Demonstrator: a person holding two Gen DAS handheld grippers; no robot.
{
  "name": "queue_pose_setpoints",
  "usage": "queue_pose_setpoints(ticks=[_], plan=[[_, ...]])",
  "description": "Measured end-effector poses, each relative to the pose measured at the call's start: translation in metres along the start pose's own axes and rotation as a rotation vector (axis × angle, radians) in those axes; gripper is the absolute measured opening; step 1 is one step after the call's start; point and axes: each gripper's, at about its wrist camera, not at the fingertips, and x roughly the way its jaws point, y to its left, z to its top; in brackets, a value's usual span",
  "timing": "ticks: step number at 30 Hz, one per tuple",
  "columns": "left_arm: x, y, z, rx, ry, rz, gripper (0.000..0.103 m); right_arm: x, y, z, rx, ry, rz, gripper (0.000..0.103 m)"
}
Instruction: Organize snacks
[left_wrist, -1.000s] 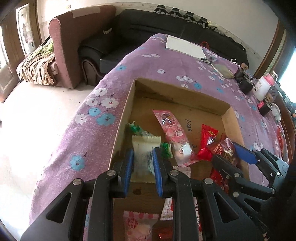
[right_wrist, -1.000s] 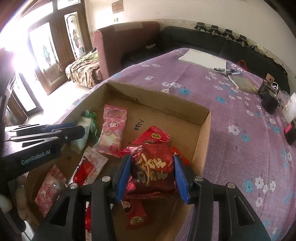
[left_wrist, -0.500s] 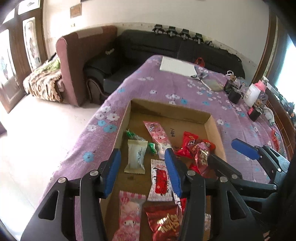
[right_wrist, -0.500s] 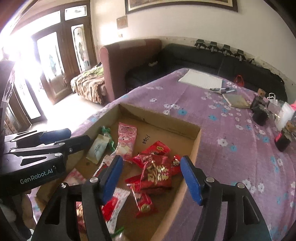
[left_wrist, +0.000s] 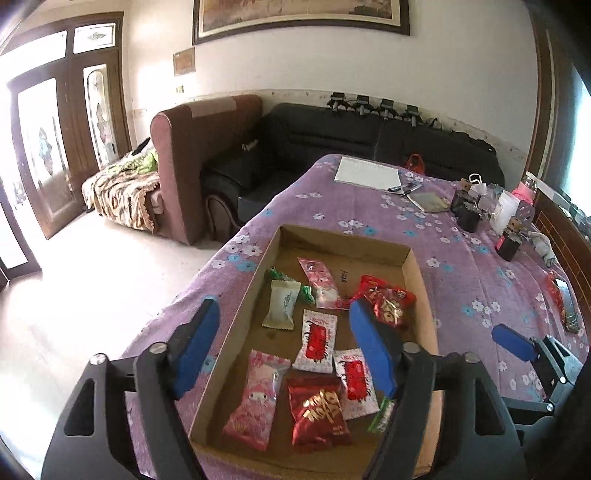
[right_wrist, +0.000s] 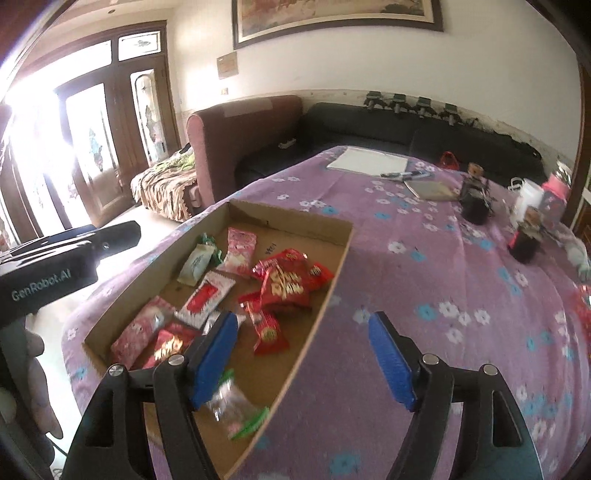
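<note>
A shallow cardboard box (left_wrist: 345, 242) on the purple flowered tablecloth holds several snack packets: a white one (left_wrist: 282, 304), pink ones (left_wrist: 319, 282), white-and-red ones (left_wrist: 317, 339) and red ones (left_wrist: 388, 301). My left gripper (left_wrist: 284, 349) is open and empty, raised above the box's near end. The box also shows in the right wrist view (right_wrist: 291, 218), with the red packets (right_wrist: 286, 282) at its right side. My right gripper (right_wrist: 303, 358) is open and empty, raised over the box's right wall.
At the table's far end lie a white sheet (left_wrist: 367, 171), pens, a notebook (left_wrist: 428, 201), dark jars (left_wrist: 469, 218) and a white bottle (left_wrist: 508, 212). A black sofa (left_wrist: 369, 136) and a maroon armchair (left_wrist: 199, 155) stand beyond the table.
Both grippers opened, letting go of the white packet and the red packet, then lifted and drew back from the box. The packets now lie in the box.
</note>
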Motion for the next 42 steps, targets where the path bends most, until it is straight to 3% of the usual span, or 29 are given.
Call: queue_pose_setpoints(ticks=[7,26,37,42], plan=[[-0.016,-0.024,-0.014,0.038,-0.030,0.016,0.080,-0.018,-0.020,-0.023,0.038,0.000,-0.028,0.076],[-0.012,-0.090,-0.044,0.150,0.033,-0.030,0.080,-0.034,-0.075,-0.064,0.156,0.010,-0.064,0.079],[-0.014,-0.087,-0.048,0.134,0.021,-0.042,0.080,-0.034,-0.075,-0.067,0.157,0.001,-0.052,0.079],[-0.020,-0.086,-0.048,0.132,-0.022,-0.034,0.080,-0.031,-0.076,-0.068,0.164,0.010,-0.048,0.079]])
